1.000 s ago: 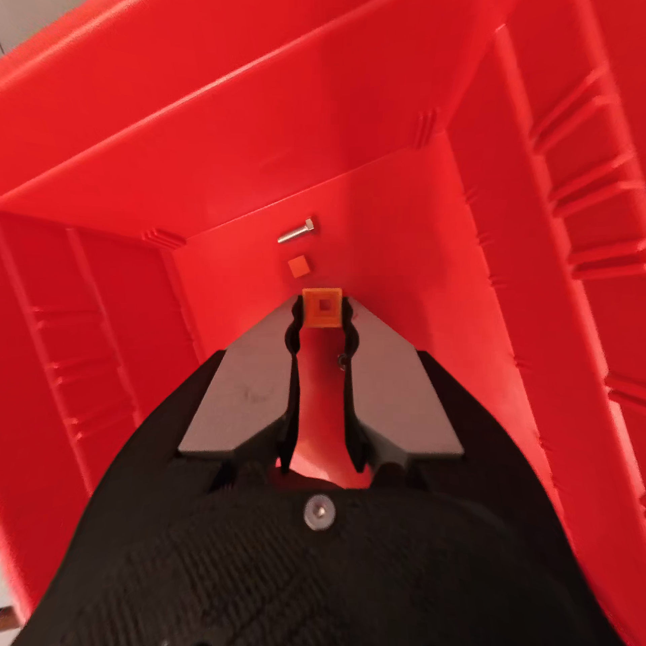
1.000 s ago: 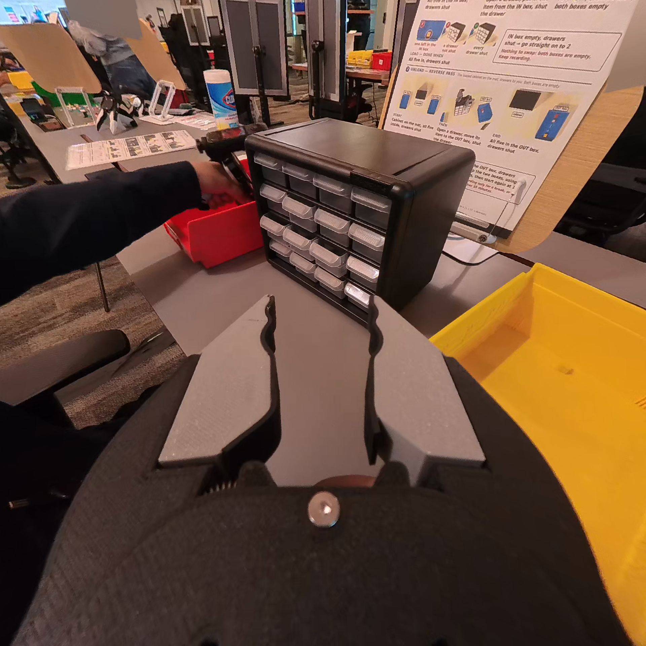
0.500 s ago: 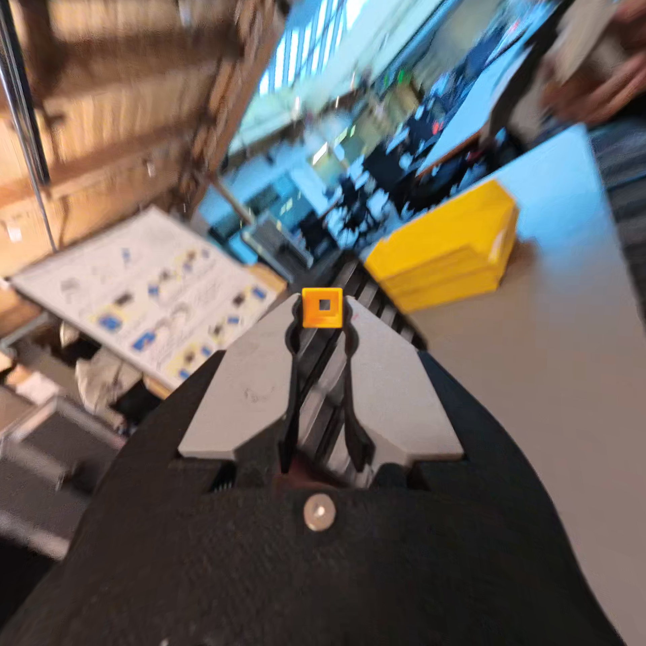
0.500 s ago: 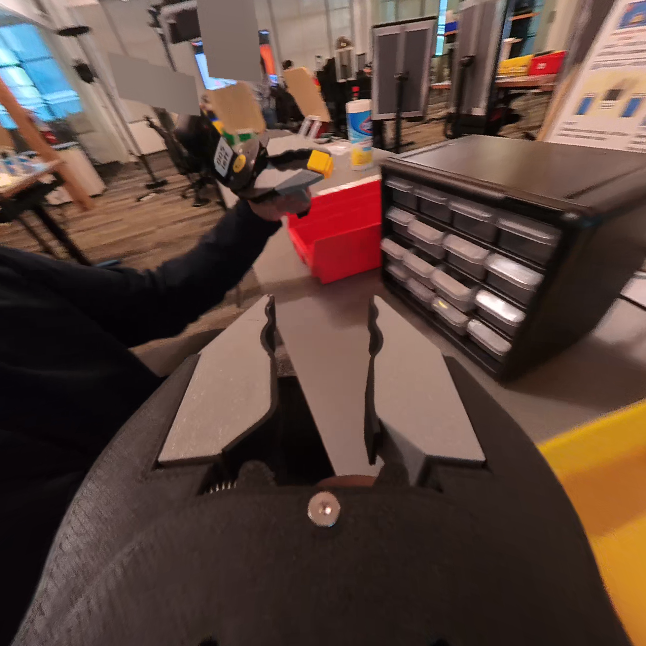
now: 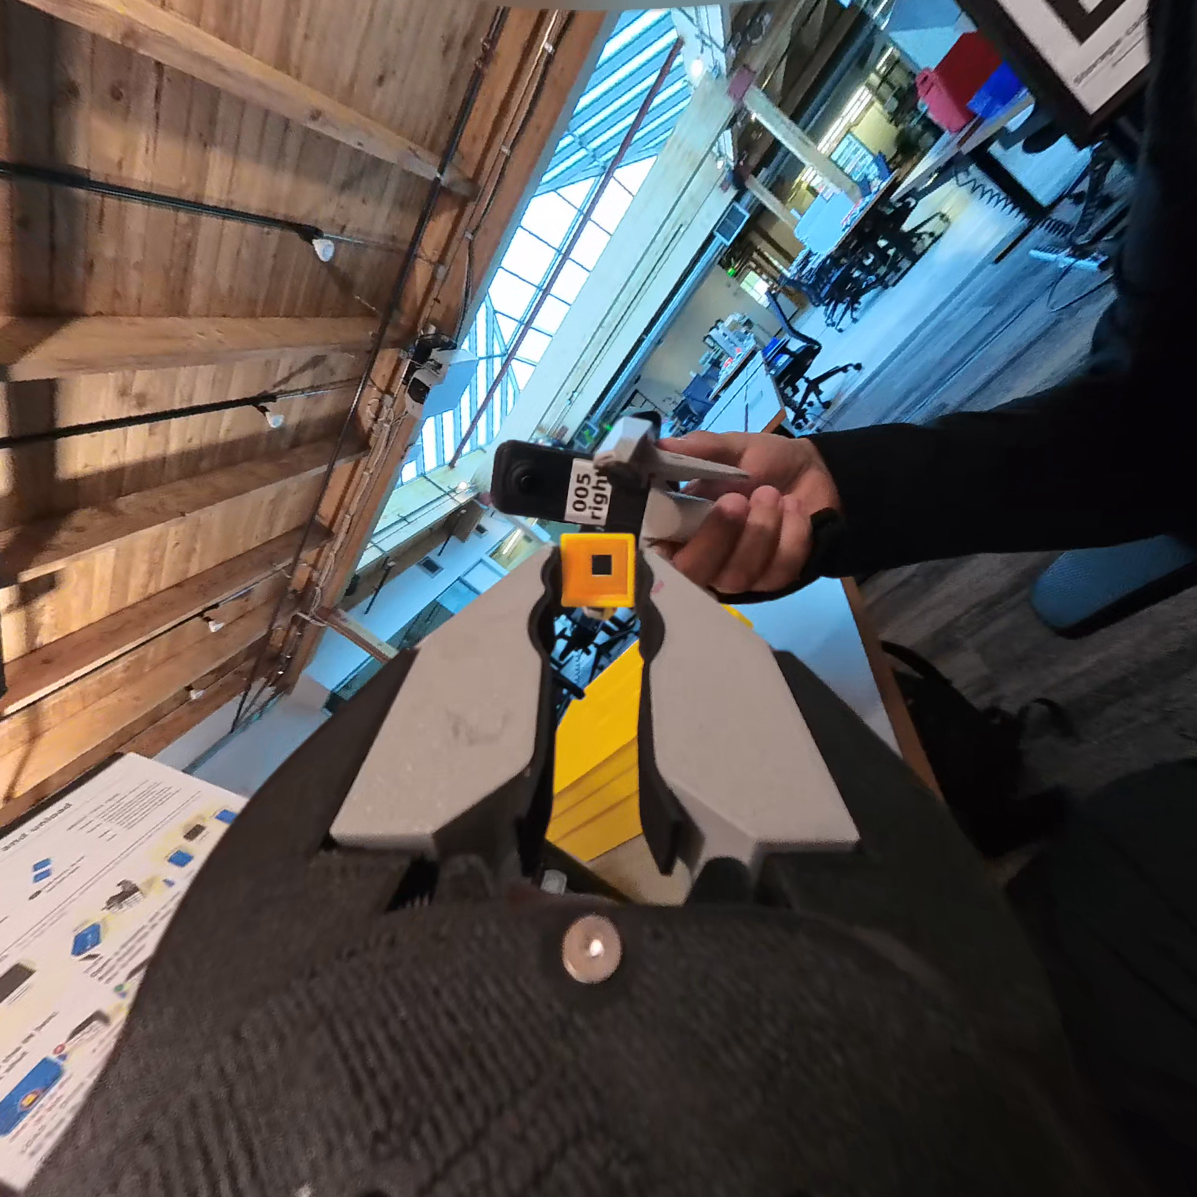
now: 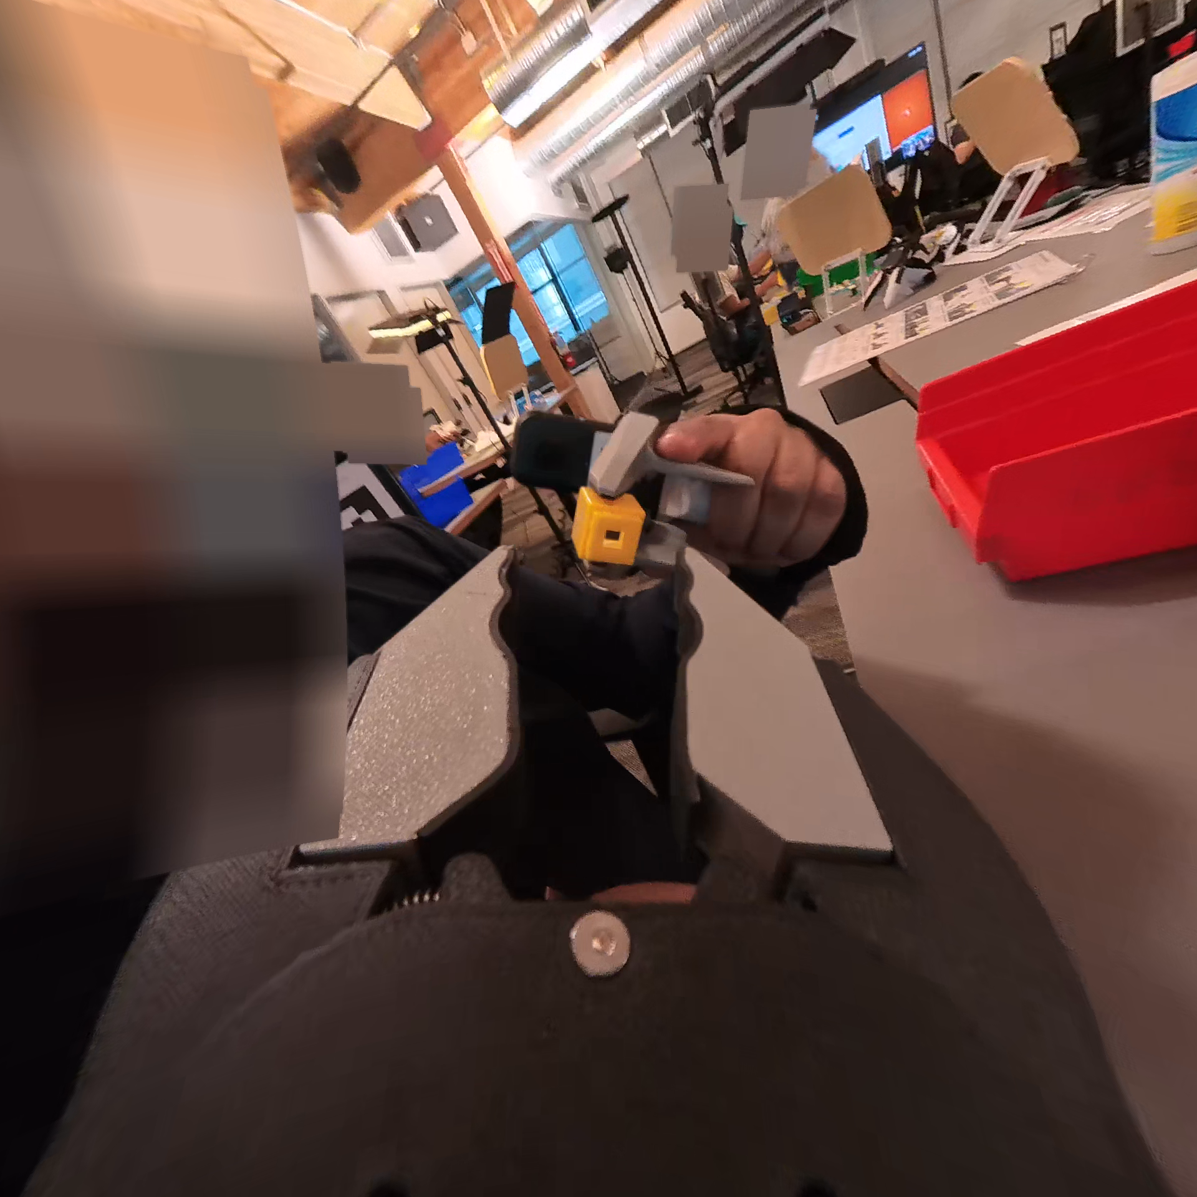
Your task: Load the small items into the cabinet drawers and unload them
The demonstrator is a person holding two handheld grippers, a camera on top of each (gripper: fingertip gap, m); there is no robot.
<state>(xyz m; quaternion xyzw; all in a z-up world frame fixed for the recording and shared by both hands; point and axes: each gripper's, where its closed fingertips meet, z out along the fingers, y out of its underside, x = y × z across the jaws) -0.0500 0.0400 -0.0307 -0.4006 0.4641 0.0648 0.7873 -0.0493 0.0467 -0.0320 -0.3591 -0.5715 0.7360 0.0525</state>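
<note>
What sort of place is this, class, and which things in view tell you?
Probably a shared workshop or lab in a converted industrial hall: timber-beamed ceiling, exposed ducts, long work tables with storage bins such as the red bin.

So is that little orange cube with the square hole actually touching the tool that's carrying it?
Touching. In the left wrist view the orange cube sits pinched between the left tool's two grey fingertips, with no gap on either side.

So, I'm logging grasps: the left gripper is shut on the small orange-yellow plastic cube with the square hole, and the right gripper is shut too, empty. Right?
Not quite. The left gripper is indeed shut on the small orange-yellow plastic cube, but the right gripper is open, with a wide gap between its grey fingers and nothing held, as the right wrist view shows.
</note>
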